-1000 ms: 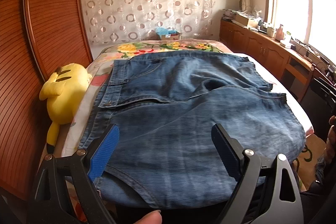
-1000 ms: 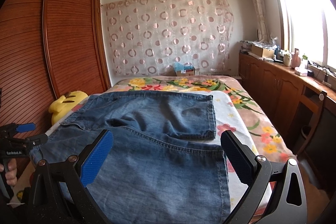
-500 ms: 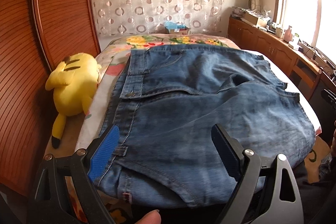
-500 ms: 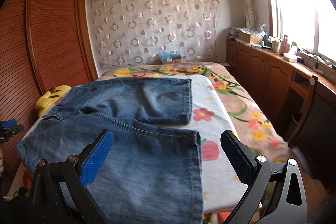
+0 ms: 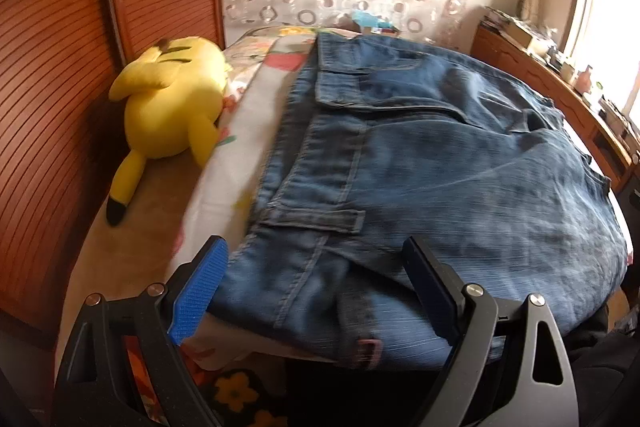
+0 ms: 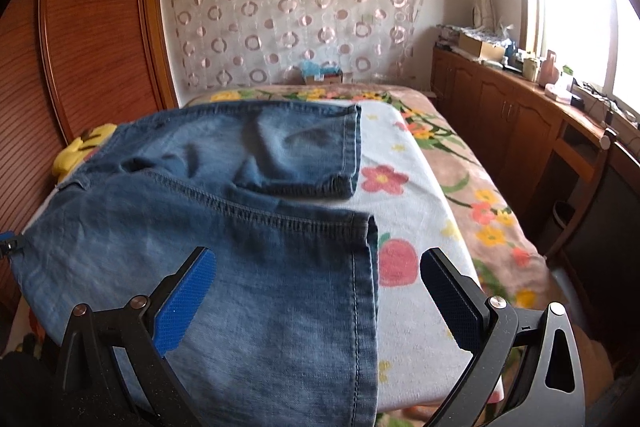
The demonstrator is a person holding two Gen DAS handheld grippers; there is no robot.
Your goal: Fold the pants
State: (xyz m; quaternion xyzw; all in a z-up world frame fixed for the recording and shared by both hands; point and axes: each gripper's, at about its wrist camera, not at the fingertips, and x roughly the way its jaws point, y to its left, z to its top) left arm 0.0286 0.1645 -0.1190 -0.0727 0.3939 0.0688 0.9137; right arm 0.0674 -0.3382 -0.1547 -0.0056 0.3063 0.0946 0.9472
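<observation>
Left view motion-blurred; near waistband edge of the pants (image 5: 440, 163) smeared, a pinkish tab there unreadable. The pants' near end drops past the bed (image 6: 412, 211) edge and out of frame in both views. Pants: faded blue denim, spread flat across the flowered bed cover, two leg hems side by side, cargo pocket flap showing. Yellow plush toy (image 5: 172, 103) beside them, apart. Left hand-held gripper (image 5: 316, 287) wide open, holding nothing. Right hand-held gripper (image 6: 316, 299) wide open, empty, above the nearer leg hem.
</observation>
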